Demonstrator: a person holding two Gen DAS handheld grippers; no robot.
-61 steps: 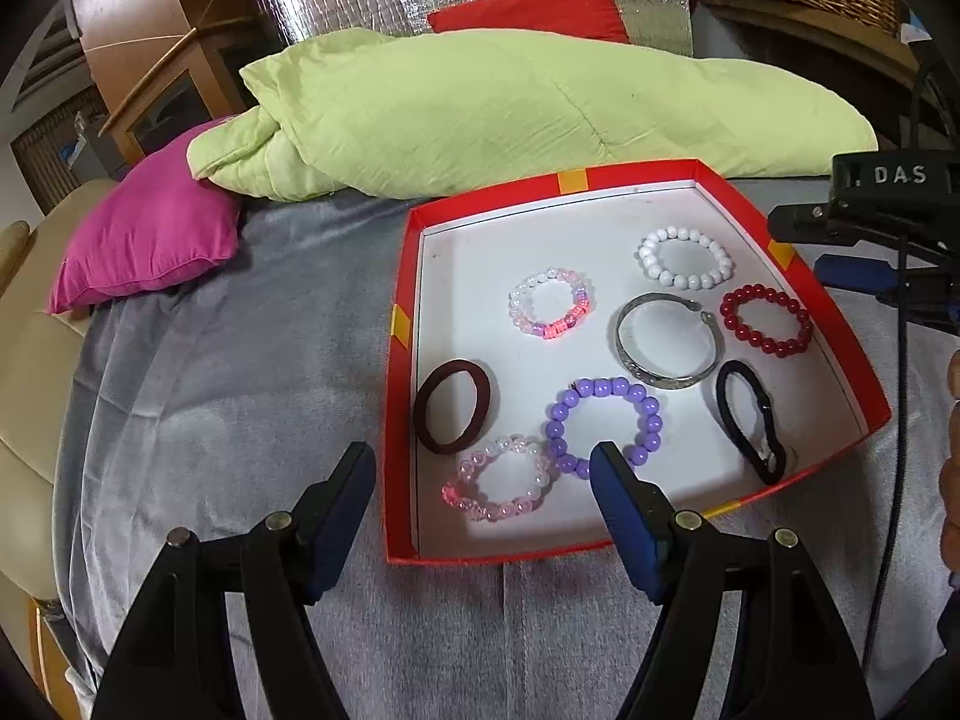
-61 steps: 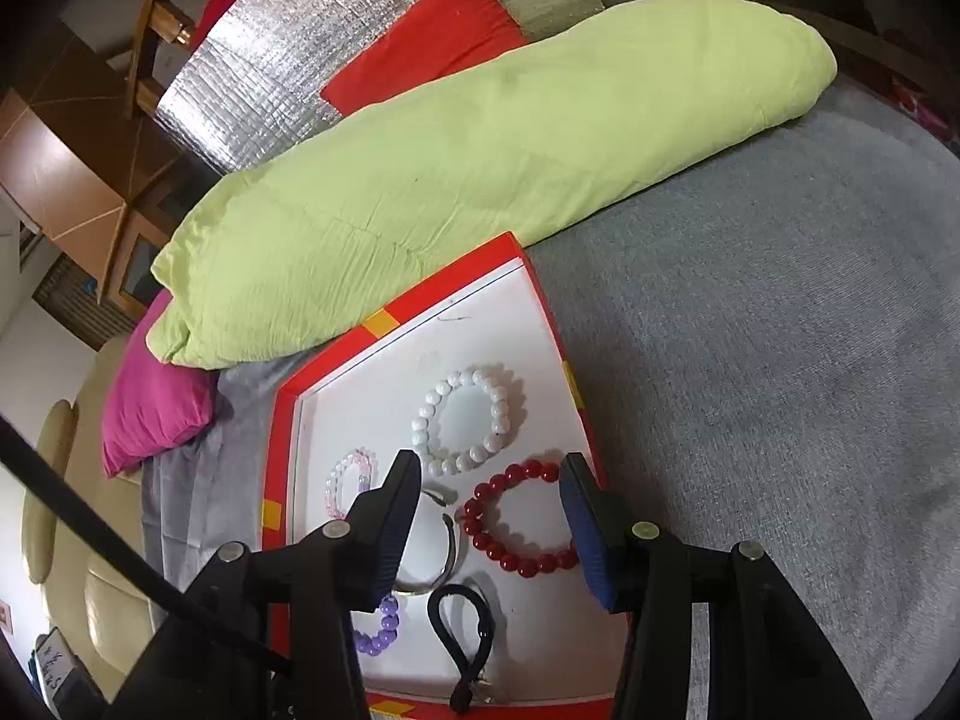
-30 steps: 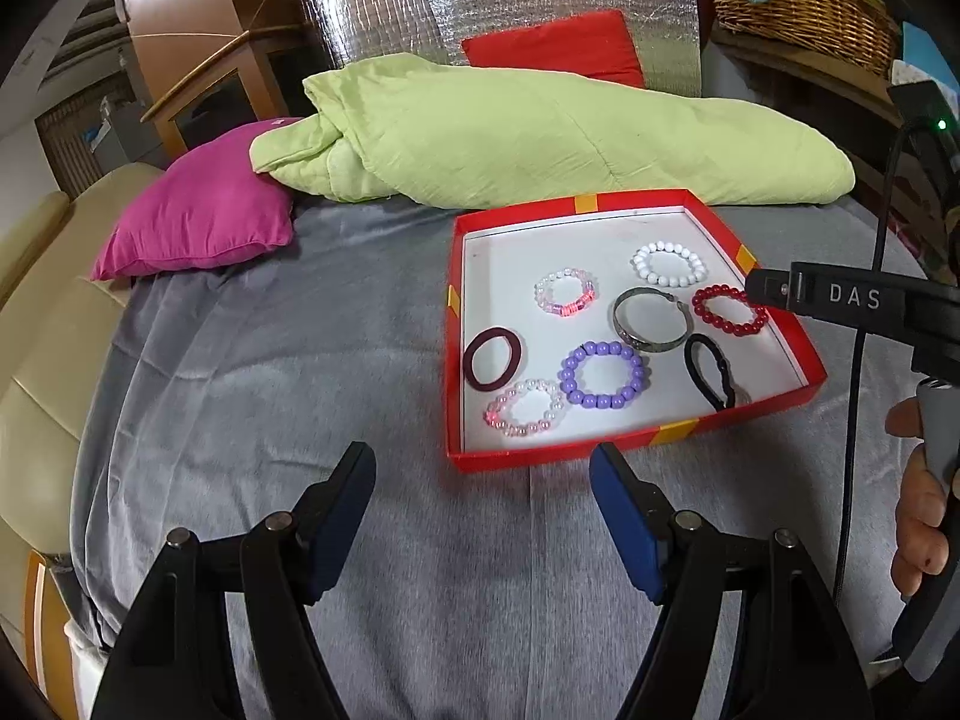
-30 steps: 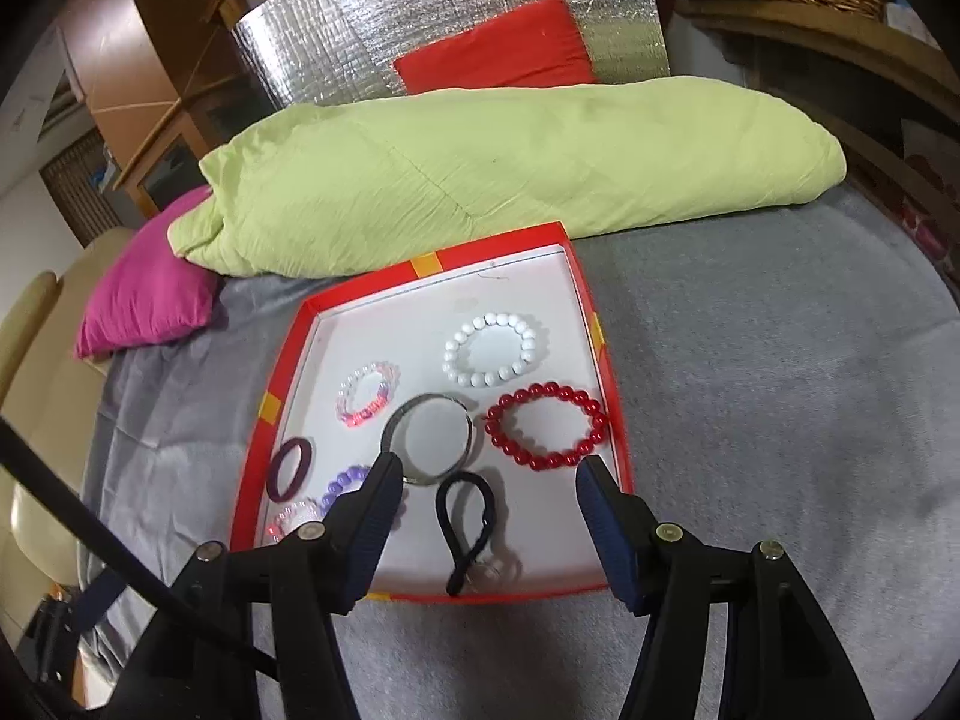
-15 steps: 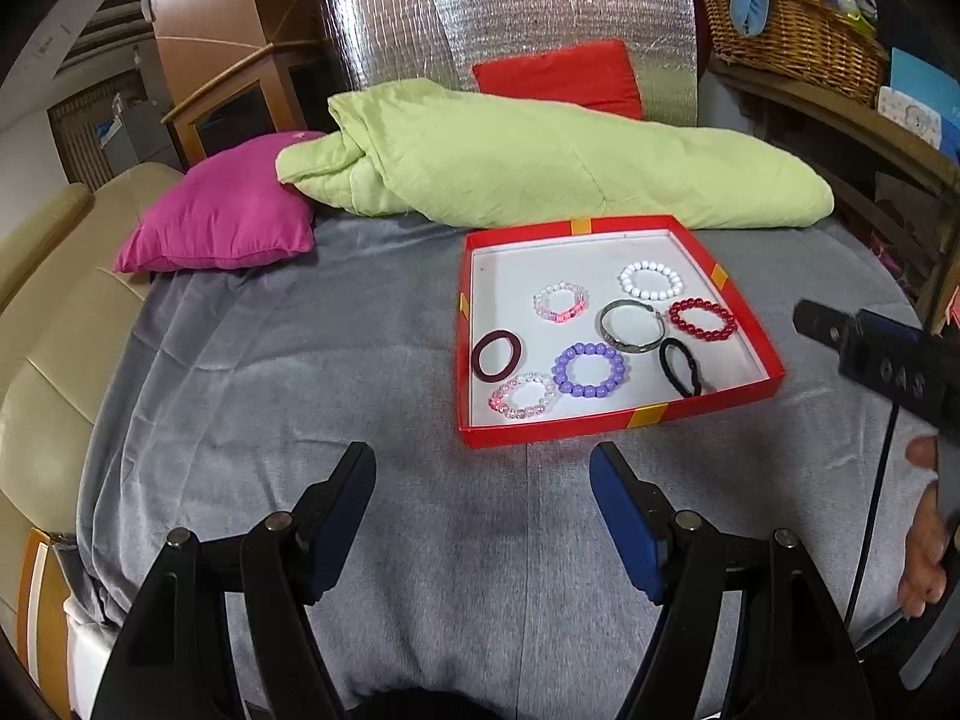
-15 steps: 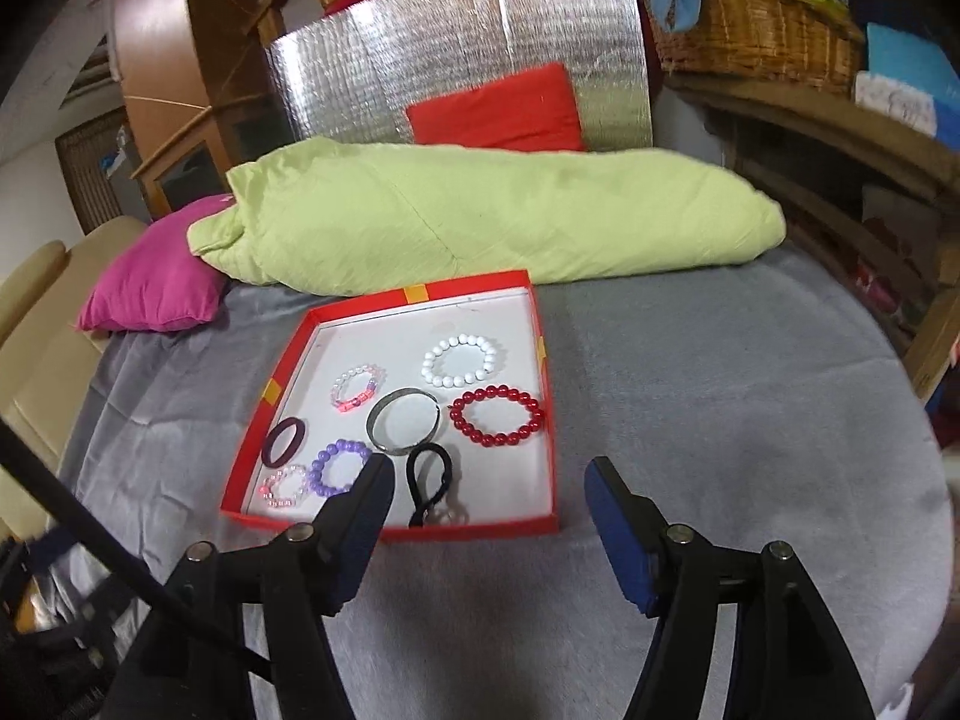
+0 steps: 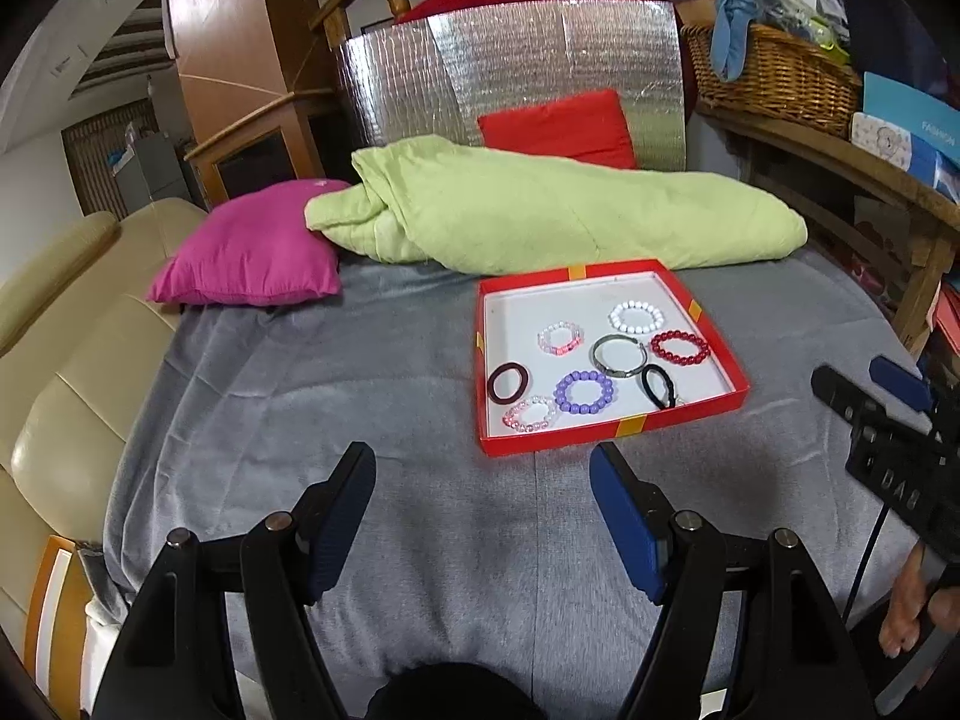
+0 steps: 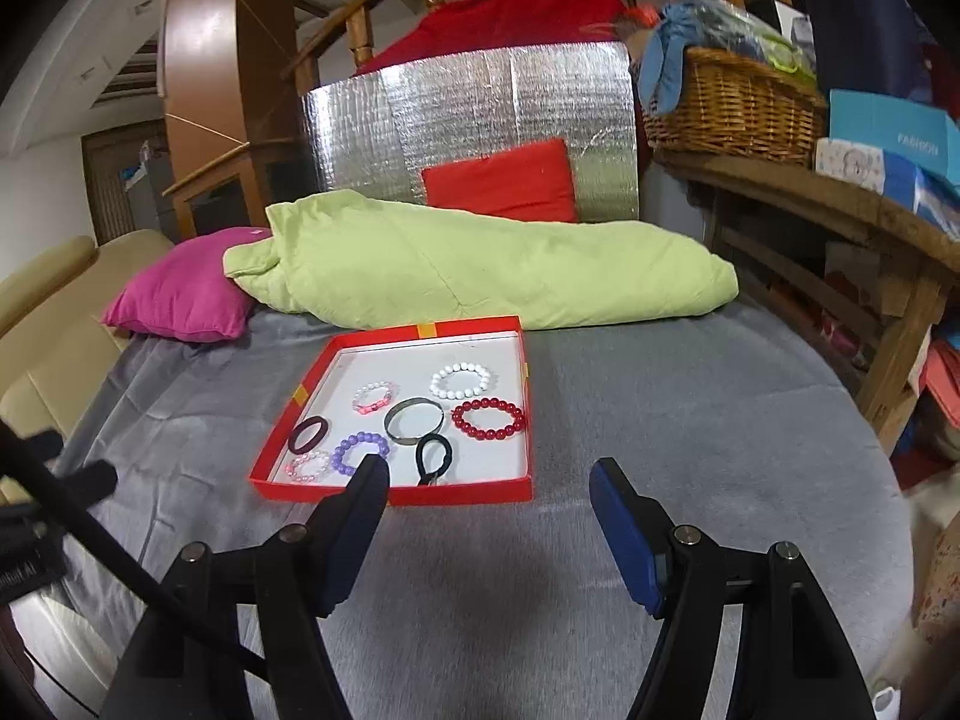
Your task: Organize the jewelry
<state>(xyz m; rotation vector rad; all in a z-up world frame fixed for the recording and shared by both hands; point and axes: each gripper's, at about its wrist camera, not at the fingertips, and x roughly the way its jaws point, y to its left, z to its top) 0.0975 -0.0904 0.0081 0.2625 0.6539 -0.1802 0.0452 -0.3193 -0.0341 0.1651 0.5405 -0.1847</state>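
Observation:
A red tray (image 7: 606,433) with a white floor lies on the grey bed cover; it also shows in the right wrist view (image 8: 393,491). In it lie a white bead bracelet (image 7: 636,318), a red bead bracelet (image 7: 680,347), a silver bangle (image 7: 619,355), a pink bead bracelet (image 7: 560,338), a purple bead bracelet (image 7: 583,393), a pale pink bead bracelet (image 7: 530,413), a maroon band (image 7: 507,382) and a black hair tie (image 7: 659,386). My left gripper (image 7: 483,519) is open and empty, well short of the tray. My right gripper (image 8: 489,531) is open and empty, just before the tray's near edge.
A green duvet (image 7: 540,213), a magenta pillow (image 7: 246,261) and a red cushion (image 7: 558,126) lie behind the tray. A beige sofa (image 7: 54,360) stands at the left. A wooden shelf with a wicker basket (image 7: 774,75) stands at the right.
Both grippers have pulled back and up from the tray, so the tray looks smaller and farther. Both stay open and empty. The jewelry has not moved.

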